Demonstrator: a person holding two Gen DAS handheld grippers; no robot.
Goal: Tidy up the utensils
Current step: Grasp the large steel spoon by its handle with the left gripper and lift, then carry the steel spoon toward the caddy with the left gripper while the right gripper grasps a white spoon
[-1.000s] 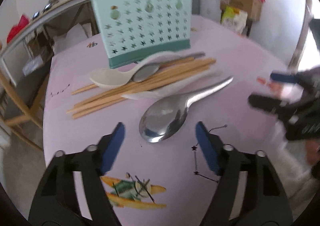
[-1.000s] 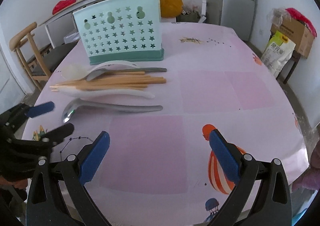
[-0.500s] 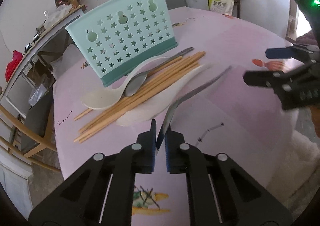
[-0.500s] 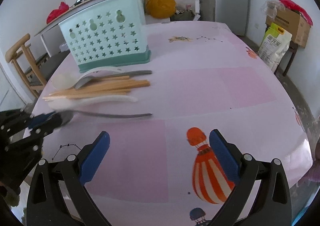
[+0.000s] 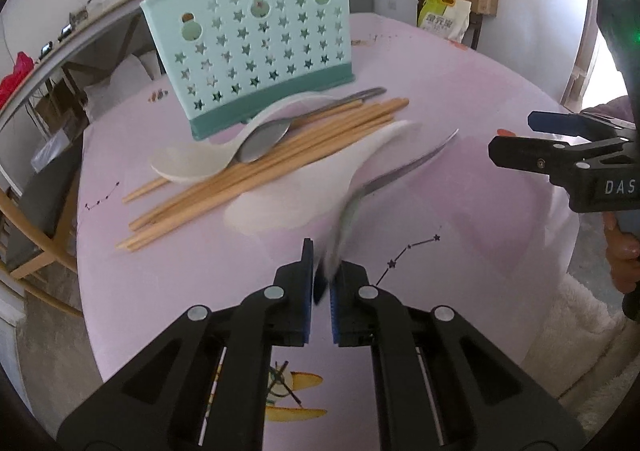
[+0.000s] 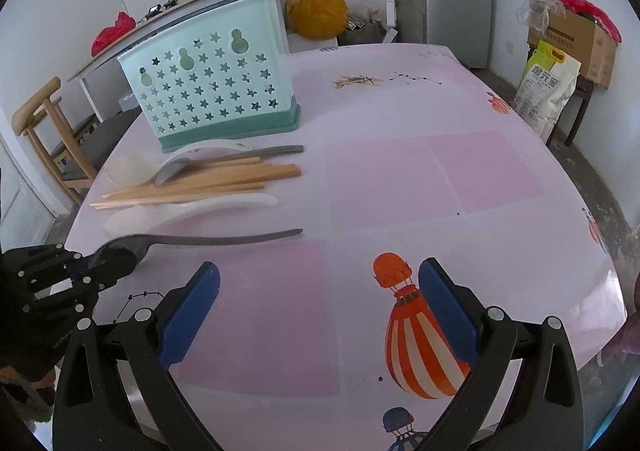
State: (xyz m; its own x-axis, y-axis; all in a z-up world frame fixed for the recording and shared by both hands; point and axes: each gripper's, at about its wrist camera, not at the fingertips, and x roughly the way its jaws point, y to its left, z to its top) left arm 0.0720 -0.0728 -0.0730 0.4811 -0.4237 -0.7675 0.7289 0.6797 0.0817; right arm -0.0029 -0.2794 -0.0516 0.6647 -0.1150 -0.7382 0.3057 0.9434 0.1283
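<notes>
The left gripper (image 5: 320, 283) has its blue-padded fingers (image 5: 306, 291) pinched tight on the bowl of the large stainless-steel spoon (image 5: 384, 187), whose handle sweeps away toward the right gripper (image 5: 560, 147), blurred and apparently just clear of the pink printed tabletop (image 5: 460, 91). So the step in hand is the pick: first utensil taken, not yet stowed. From the right wrist view, that right gripper (image 6: 320, 315) hangs with its fingers spread wide over bare cloth, nothing between them. Beyond the spoon lies the rest of the pile: a white plastic soup spoon (image 5: 304, 191), a bundle of wooden chopsticks (image 5: 260, 171), a second white ladle-spoon (image 5: 192, 165) with a small metal spoon (image 5: 264, 137) resting on it. Behind them stands the mint-green star-perforated utensil holder (image 5: 256, 51), upright. Next, I'd say, lift the spoon, tip it vertical, and carry it over the holder's rim; a bowl-end grip likely makes handle-first the easy entry.
</notes>
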